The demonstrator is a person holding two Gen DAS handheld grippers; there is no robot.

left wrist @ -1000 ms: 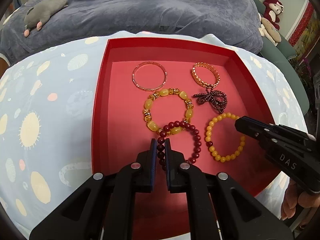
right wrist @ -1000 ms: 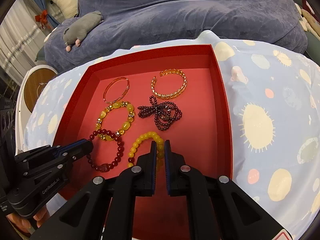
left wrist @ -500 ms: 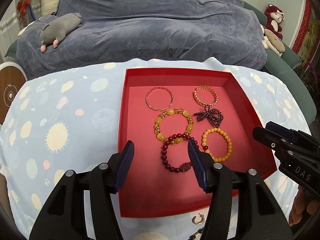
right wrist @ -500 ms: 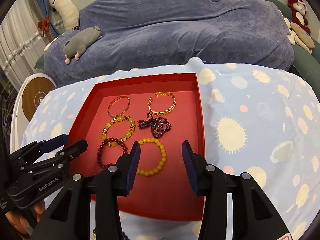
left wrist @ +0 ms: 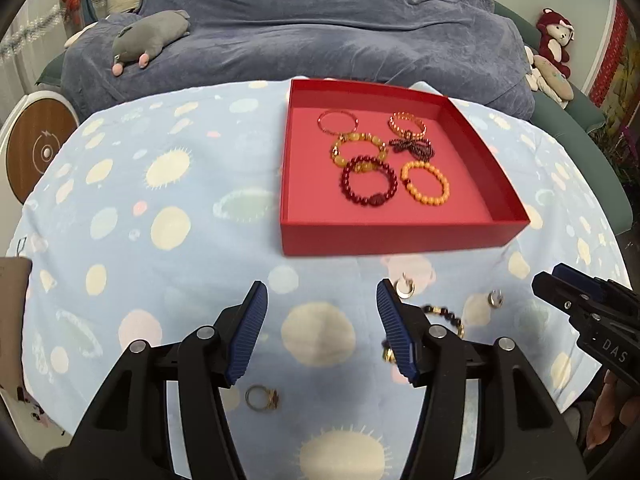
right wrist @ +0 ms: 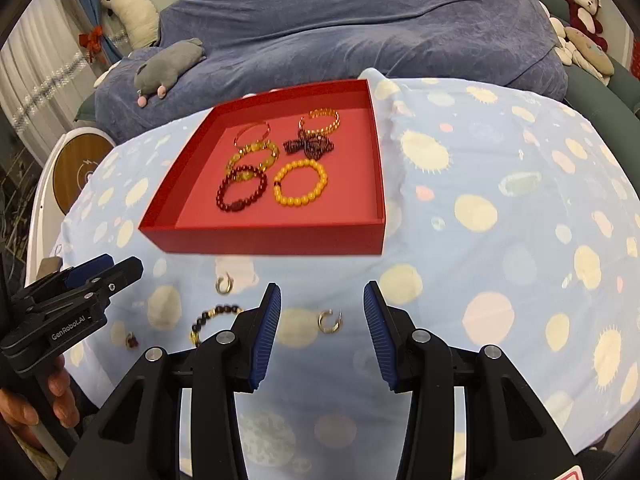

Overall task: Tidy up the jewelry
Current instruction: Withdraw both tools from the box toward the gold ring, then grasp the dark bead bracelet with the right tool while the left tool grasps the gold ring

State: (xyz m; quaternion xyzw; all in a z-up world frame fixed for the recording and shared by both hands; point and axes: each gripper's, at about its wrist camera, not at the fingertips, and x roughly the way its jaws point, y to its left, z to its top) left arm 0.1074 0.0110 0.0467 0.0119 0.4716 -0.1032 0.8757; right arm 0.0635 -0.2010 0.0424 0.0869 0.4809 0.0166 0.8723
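Your left gripper [left wrist: 320, 330] hangs with its jaws apart and empty over the desk [left wrist: 168, 216], nearer you than the red tray [left wrist: 384, 236]. Six bracelets lie inside that tray. Between tray and gripper sit two earrings [left wrist: 404, 289]; a ring [left wrist: 262, 398] lies nearer you than the tray, under the gripper.

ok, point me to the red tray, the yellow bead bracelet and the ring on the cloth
red tray [left wrist: 400, 236]: left wrist view, near wall.
yellow bead bracelet [right wrist: 299, 201]: right wrist view, near beads.
ring [left wrist: 262, 399]: left wrist view, on its band.
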